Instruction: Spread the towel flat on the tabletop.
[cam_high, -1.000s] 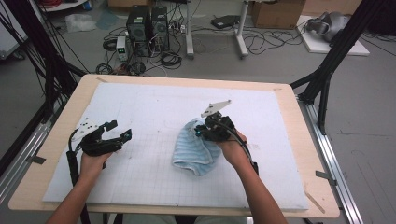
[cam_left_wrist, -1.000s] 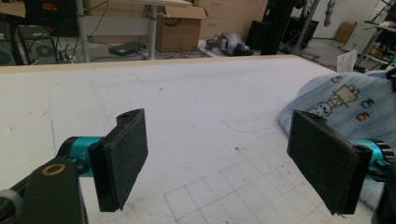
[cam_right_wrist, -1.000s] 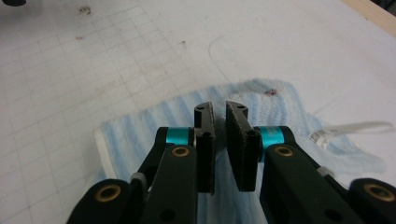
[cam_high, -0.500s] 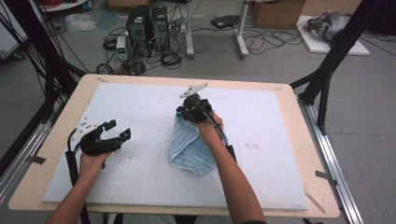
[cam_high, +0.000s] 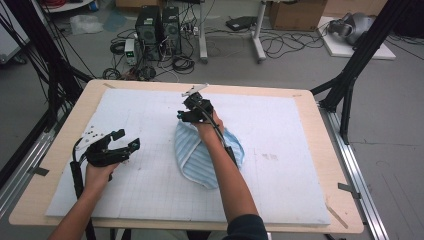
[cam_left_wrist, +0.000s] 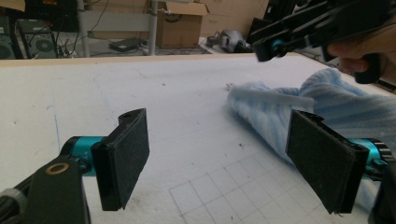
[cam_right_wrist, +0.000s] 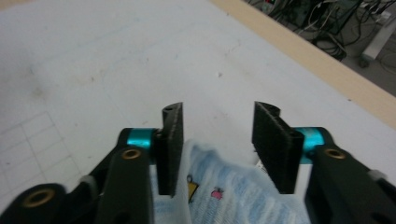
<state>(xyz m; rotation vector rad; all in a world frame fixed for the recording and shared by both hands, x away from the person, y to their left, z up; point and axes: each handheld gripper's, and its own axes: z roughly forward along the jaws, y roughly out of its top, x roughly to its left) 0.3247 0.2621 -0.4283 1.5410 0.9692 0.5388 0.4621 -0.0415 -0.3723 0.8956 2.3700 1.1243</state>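
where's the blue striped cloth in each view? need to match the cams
High view: the blue striped cloth lies mid-table, under the right forearm.
Left gripper view: right side, beyond the right-hand pad, the other hand-held gripper above it.
Right gripper view: bottom centre, its edge between the open jaws, pads not pressing on it.
Shared landmark: the white gridded mat, under the cloth in all three views.

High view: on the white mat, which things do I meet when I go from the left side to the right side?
left gripper → striped blue towel. The right gripper stands above the towel's far end, jaws just opened, so it has no clear place in the order.
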